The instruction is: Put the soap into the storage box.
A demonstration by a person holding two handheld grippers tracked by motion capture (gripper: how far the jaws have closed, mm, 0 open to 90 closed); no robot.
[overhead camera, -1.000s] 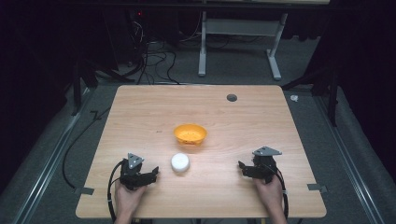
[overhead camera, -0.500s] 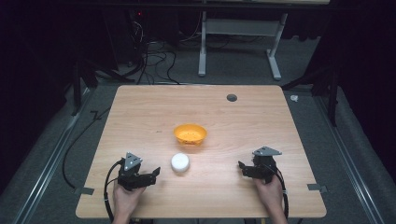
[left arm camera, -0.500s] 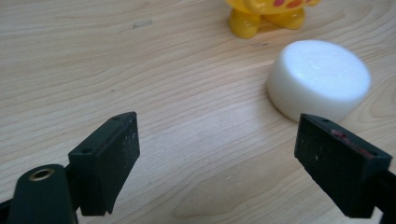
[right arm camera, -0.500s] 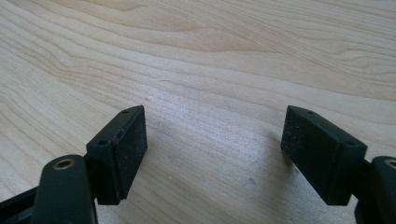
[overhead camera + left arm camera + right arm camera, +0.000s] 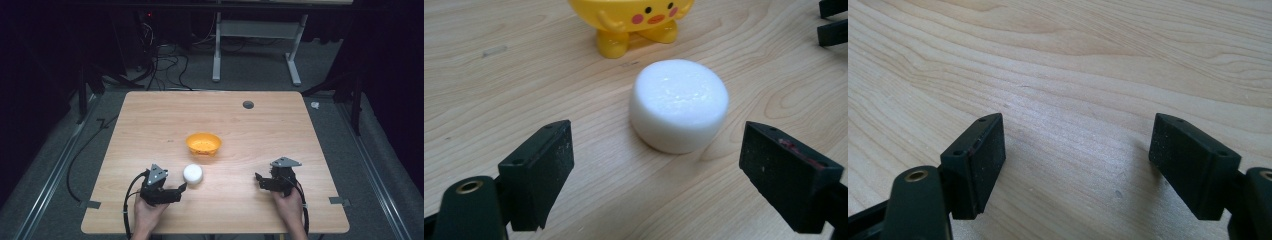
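A white foam puck [image 5: 193,173] lies on the wooden table [image 5: 150,125], just in front of a small yellow-orange bowl [image 5: 203,144]. My left gripper [image 5: 181,189] sits low at the puck's near left, jaws open and aimed at it. In the left gripper view the puck [image 5: 679,110] rests a little beyond the open left gripper [image 5: 669,175], not touched by either jaw. Behind it stands the bowl [image 5: 631,20], which has a chick face and little feet. My right gripper [image 5: 259,180] rests on the table's right side, pointing left. Its jaws stand open over bare wood [image 5: 1078,165].
A dark round hole [image 5: 248,104] sits in the tabletop at the far right. Tape patches [image 5: 336,201] mark the near corners. A black cable [image 5: 127,200] loops from the left gripper. The right gripper's jaw tips [image 5: 834,25] appear far off in the left gripper view.
My left gripper has slid a little to the right, closer to the white puck. The right gripper, puck and bowl have stayed put.
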